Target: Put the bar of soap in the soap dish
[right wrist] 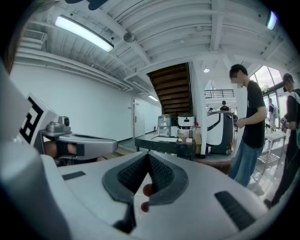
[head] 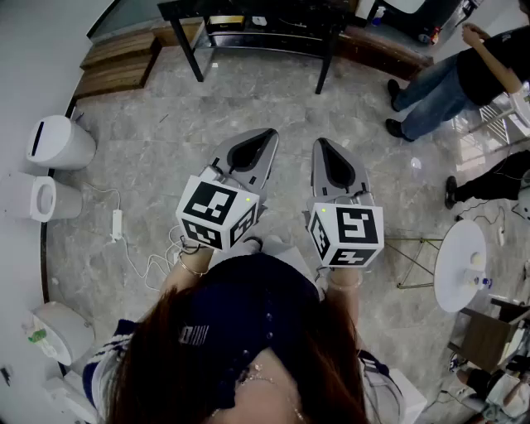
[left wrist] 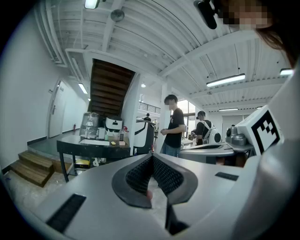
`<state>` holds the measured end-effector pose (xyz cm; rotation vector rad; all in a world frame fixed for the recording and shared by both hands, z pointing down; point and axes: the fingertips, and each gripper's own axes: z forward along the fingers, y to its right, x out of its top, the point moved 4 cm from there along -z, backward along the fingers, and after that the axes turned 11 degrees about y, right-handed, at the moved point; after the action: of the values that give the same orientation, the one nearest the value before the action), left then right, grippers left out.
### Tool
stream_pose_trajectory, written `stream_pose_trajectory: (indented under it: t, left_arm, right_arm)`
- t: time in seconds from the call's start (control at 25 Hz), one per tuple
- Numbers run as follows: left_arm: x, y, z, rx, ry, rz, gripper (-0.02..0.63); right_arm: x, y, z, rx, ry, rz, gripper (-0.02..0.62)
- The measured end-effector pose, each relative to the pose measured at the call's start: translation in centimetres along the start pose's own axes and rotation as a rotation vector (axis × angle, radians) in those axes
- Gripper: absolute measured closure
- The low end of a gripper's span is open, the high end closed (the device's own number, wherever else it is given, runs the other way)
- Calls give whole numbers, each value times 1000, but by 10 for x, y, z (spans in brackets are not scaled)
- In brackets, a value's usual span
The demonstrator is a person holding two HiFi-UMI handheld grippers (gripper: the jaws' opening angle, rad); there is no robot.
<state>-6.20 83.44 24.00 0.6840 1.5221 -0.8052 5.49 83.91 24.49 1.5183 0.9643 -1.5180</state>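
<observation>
Left gripper (head: pixel 265 135) and right gripper (head: pixel 320 146): fingers together, nothing held, over the floor (head: pixel 157 149). No soap or dish in view. Best approach the far counter (head: pixel 273 10) first, opening fingers early.

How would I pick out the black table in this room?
Look for the dark wooden staircase at the back. Below it, right of the low brown steps, stands the black table. Unlike the steps, it is tall on thin legs, and its top carries a clear jar and a white appliance.
</observation>
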Motion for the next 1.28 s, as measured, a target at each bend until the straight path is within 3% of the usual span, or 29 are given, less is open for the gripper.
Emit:
stream_pose_trajectory:
  t: [0.76, 1.28]
  left_arm:
    - [-6, 2, 48, 49, -16, 5, 603]
    - [-4, -96, 125, 25, -12, -9, 603]
  right_arm:
    - [-3, 46, 29, 73, 63, 64, 591]
    - [-10, 57, 148, 67, 40, 68, 591]
